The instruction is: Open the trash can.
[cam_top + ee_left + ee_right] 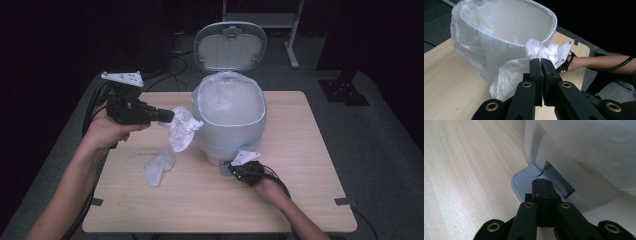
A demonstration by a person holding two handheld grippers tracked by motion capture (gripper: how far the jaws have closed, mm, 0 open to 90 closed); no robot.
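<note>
A white pedal bin [230,117] lined with a clear plastic bag stands on the wooden table [300,165], its lid [230,46] up. My left gripper [167,116] is shut on a crumpled white tissue [182,128], held in the air just left of the bin's rim. In the left gripper view the tissue [511,72] hangs from the closed jaws before the bin [506,32]. My right gripper [239,169] is shut, its tips pressing down on the grey foot pedal [524,181] at the bin's base [564,170].
A second crumpled tissue [158,167] lies on the table, left of the bin's base. Cables trail from both grippers. A dark floor with a metal stand [292,47] lies beyond the table's far edge.
</note>
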